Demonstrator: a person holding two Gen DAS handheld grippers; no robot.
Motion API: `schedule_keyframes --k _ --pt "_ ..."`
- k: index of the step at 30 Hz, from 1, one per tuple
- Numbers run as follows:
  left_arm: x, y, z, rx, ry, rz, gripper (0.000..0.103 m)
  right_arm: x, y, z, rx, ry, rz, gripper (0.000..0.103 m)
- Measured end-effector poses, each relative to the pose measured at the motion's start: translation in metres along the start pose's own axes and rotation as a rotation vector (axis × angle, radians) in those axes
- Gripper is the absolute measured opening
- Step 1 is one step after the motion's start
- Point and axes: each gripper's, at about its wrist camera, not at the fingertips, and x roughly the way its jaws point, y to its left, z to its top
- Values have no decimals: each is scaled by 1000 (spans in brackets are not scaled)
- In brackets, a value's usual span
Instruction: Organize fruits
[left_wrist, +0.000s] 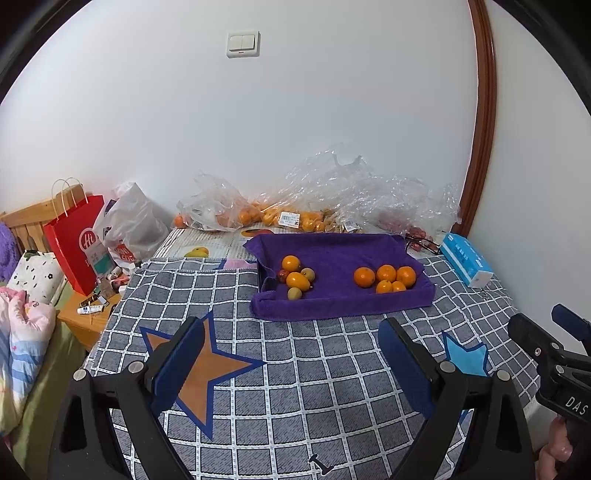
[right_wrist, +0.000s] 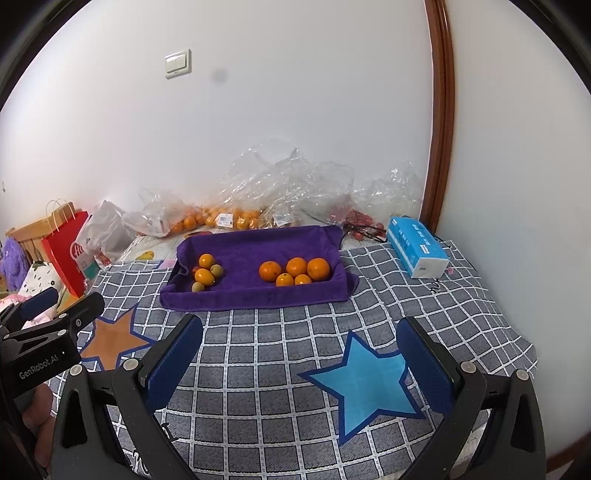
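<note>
Left wrist view: my left gripper (left_wrist: 291, 363) sits at lower centre, jaws spread wide, nothing between them, above the checked surface (left_wrist: 314, 387). The purple towel tray (left_wrist: 332, 301) lies at mid-frame; in it, a mixed cluster (left_wrist: 296, 277) at its left end (orange fruits, two greenish-brown ones, a small red one) and a group of oranges (left_wrist: 385, 277) at its right end, well apart. Risk: round fruit may roll out of a loose pinch, and the tray's soft cloth walls could sag and let it escape. Right wrist view: my right gripper (right_wrist: 300, 363) at lower centre, likewise gaping and empty; the left unit shows at left edge. Tray (right_wrist: 255, 295) at mid-frame, same two groups. Clear plastic bags (right_wrist: 221, 218) along the wall, upper centre, hold more oranges; crinkled film could snag a finger. Tissue pack (right_wrist: 417, 245) at right of tray, apart.
</note>
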Motion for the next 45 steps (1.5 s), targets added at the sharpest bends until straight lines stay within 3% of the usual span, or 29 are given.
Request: schedule_keyframes --k 45 --pt "-6 1 2 -7 -19 -19 95 -5 3 3 1 -23 1 103"
